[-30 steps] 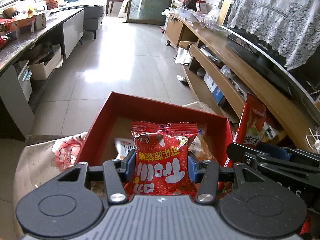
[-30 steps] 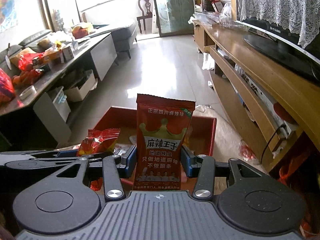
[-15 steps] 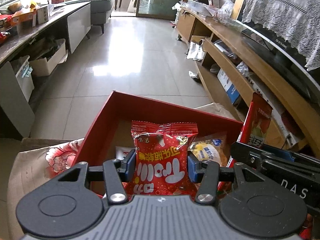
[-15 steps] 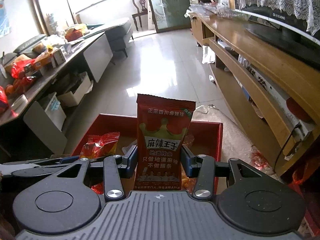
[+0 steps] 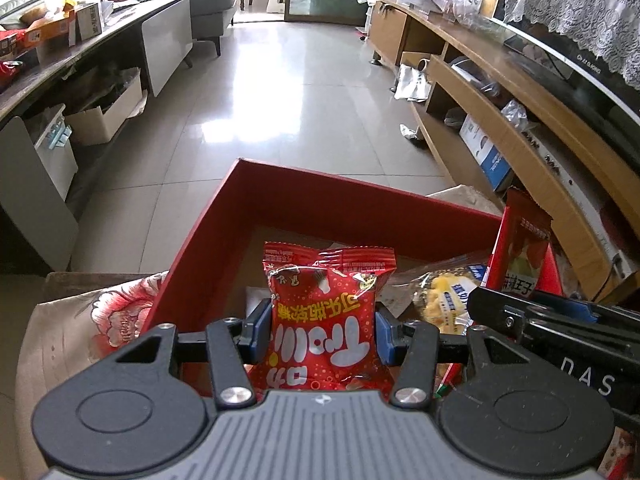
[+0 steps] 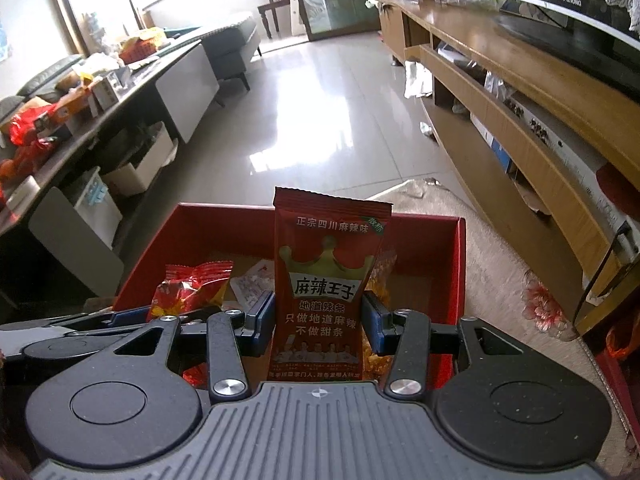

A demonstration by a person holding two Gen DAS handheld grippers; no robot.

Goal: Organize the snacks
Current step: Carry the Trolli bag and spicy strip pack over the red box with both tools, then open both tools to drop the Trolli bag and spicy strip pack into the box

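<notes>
Each tool is clamped on a packet: left tool [image 5: 323, 330] on the red candy bag [image 5: 324, 312], right tool [image 6: 319, 322] on the spicy strip packet [image 6: 326, 280], upright; the red box [image 6: 224, 216] lies directly ahead and below both.

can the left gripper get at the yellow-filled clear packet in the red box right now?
Probably not: the left gripper is shut on the red candy bag, and the right gripper sits close over the yellow packet in the red box.

A floral-print cloth [image 5: 116, 320] covers the surface, with the red box [image 5: 304, 200] resting on it.
</notes>
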